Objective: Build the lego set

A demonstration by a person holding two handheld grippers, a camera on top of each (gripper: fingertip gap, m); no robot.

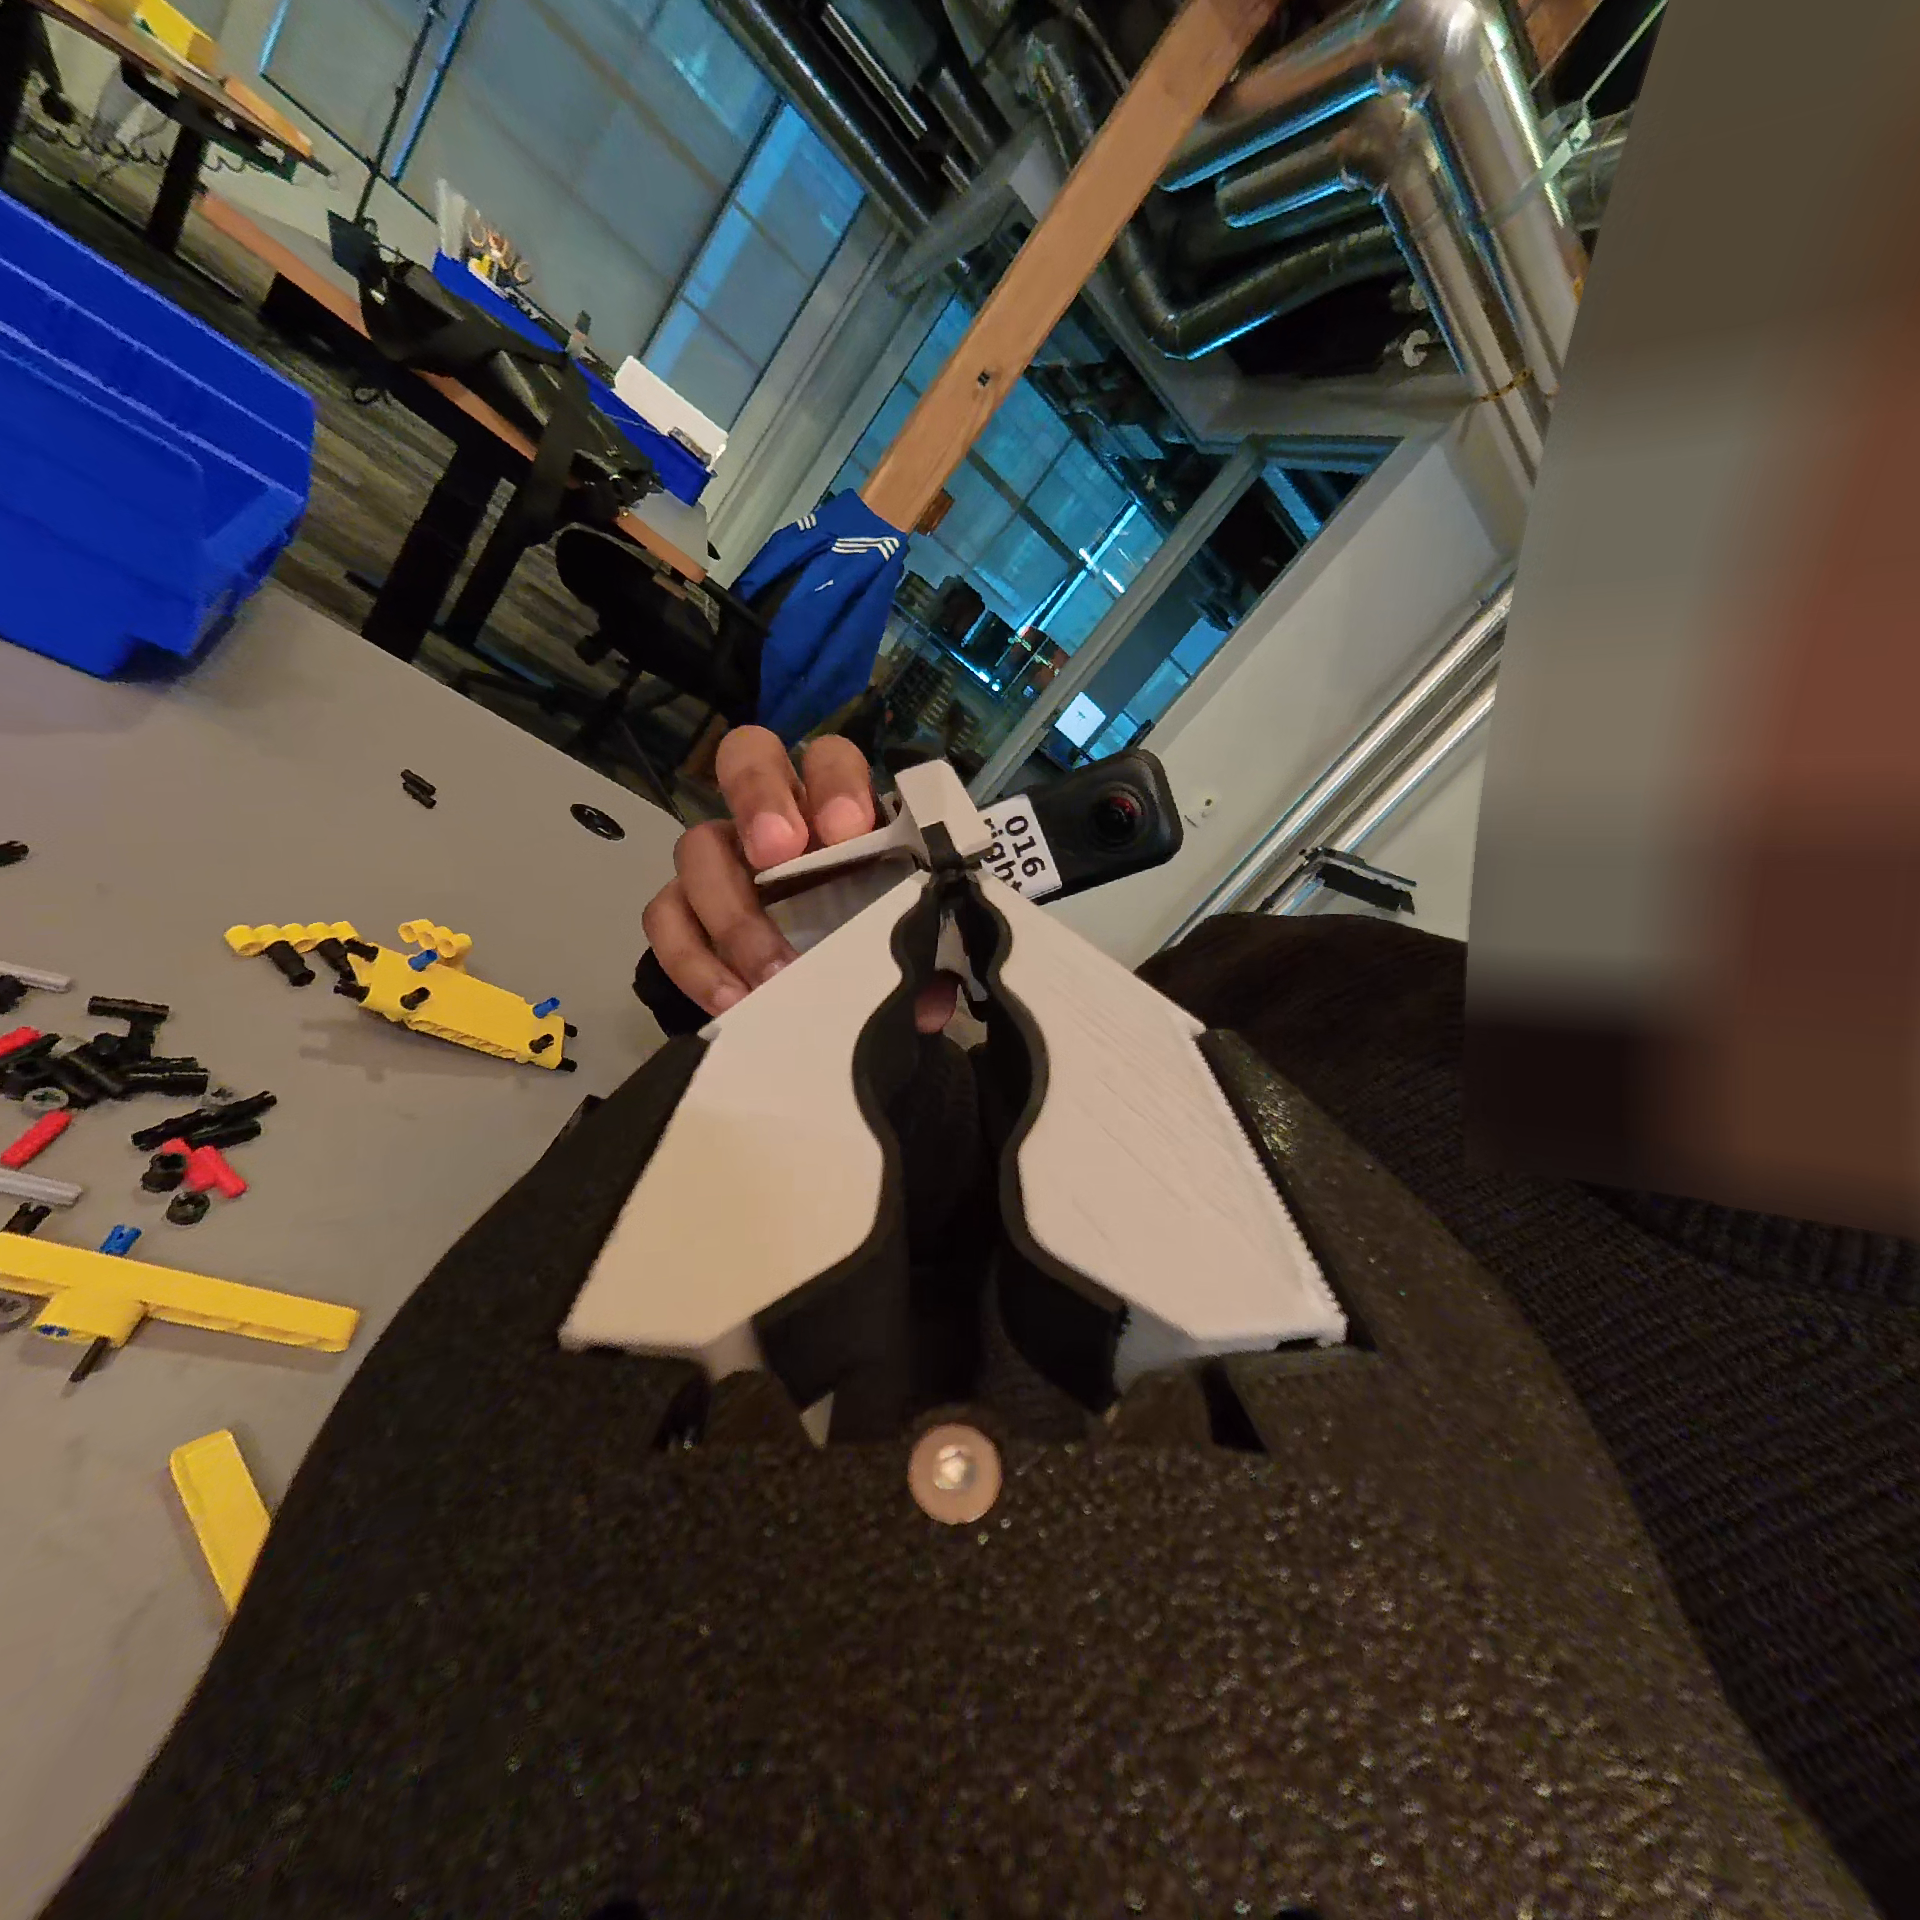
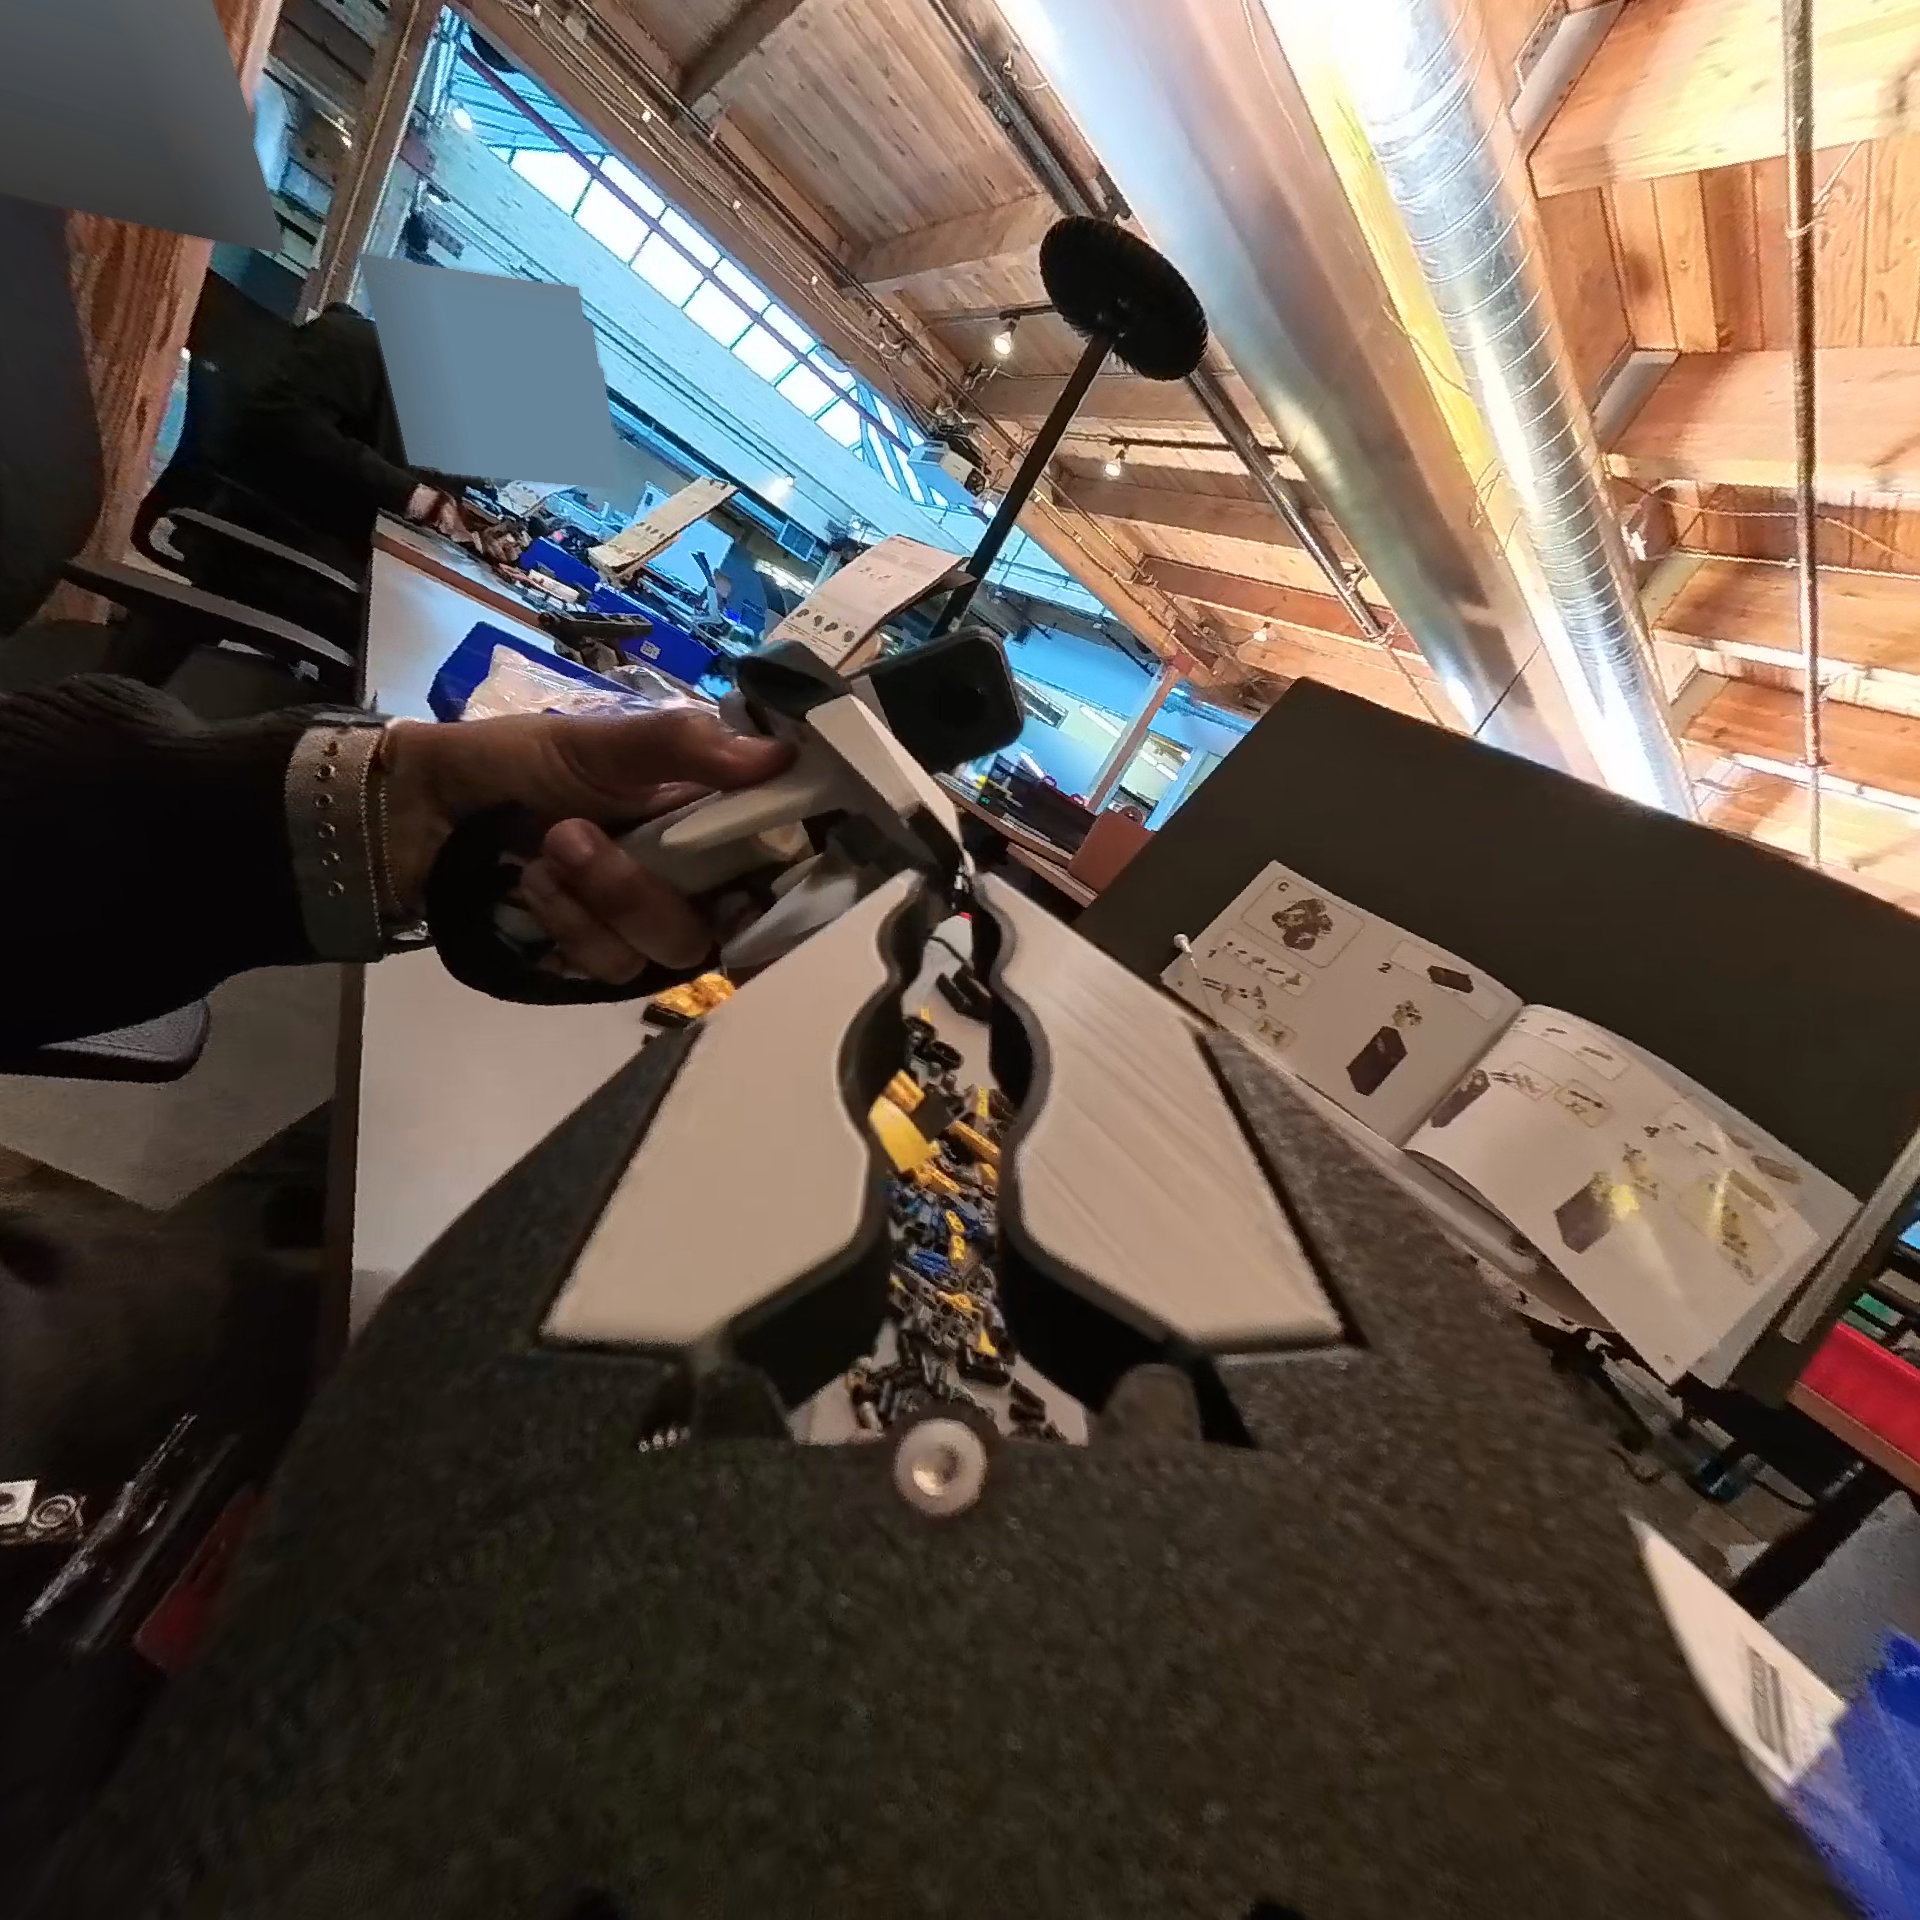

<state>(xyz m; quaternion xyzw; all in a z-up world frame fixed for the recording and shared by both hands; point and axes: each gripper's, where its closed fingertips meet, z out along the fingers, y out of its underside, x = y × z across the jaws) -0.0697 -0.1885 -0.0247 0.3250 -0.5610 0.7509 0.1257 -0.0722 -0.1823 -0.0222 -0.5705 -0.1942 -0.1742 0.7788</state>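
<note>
Tongs meet tip to tip above the table: the left tongs are drawn narrow, the right tongs likewise, and a small black piece sits just where the tips come together (which pair actually grips it, I cannot tell).

Farthest left in the left wrist view, a blue bin stands on the table's far edge. Nearer lie loose black and red pins and a yellow beam, none joined to anything. Just right of them rests a yellow assembly, already studded with black and blue pins. Then comes the right hand, wrapped round its handle.

From the right wrist view, the left hand holds its handle at left, a heap of parts shows between the fingers, and an open booklet stands propped at right.
</note>
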